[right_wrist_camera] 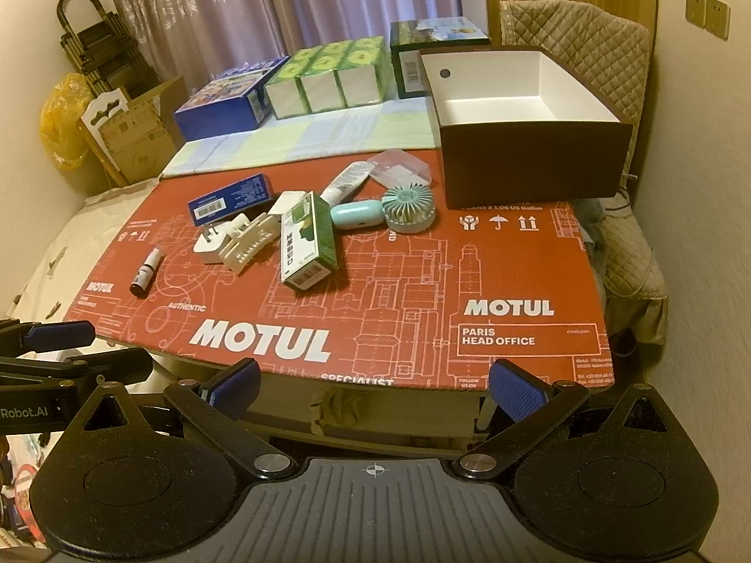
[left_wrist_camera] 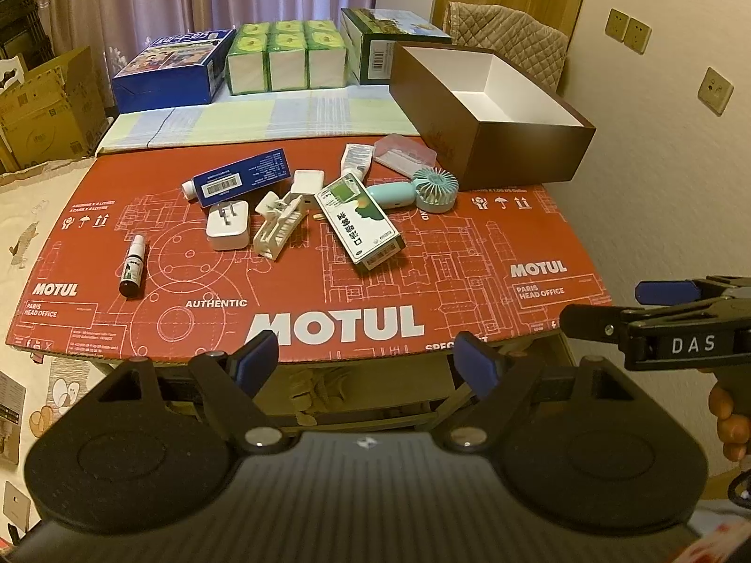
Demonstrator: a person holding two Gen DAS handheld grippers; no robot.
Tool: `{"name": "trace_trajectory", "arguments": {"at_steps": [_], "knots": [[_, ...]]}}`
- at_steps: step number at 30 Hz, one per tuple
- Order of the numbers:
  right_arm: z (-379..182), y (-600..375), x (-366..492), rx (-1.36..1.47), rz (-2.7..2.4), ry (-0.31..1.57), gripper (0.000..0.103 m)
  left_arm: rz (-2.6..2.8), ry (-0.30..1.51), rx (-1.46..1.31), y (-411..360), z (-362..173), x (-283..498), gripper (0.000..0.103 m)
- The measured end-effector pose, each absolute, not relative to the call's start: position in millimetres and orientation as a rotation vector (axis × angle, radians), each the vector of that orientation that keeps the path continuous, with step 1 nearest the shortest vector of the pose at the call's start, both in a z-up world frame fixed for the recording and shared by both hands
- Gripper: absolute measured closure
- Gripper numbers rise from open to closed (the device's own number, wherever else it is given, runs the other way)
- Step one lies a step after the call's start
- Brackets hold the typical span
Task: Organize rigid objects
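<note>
Both my left gripper (left_wrist_camera: 366, 360) and right gripper (right_wrist_camera: 374, 382) gape empty; the leaning green carton (right_wrist_camera: 307, 243) probably tumbles if I nudge the pile.

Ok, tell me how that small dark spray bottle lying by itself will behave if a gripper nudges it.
The spray bottle lies on its side and looks round, so it would probably roll on the smooth red cardboard. It looks small, so likely light and stiff. Its narrow body might slip between the pads.
</note>
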State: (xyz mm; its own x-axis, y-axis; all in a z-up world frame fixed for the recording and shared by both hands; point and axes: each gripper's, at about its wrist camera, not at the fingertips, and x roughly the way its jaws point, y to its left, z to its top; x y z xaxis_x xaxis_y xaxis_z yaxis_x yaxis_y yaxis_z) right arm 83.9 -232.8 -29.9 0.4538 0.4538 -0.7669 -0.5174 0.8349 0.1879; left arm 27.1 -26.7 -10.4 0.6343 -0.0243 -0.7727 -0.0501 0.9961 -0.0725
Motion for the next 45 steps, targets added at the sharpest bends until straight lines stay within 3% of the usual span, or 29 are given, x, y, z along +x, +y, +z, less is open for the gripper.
{"name": "trace_trajectory", "arguments": {"at_steps": [45], "knots": [[-58.4,-257.2,149.3,-0.110,0.783,0.972,0.002,0.244,0.974,-0.191,-43.0,-32.0,47.9,0.023]]}}
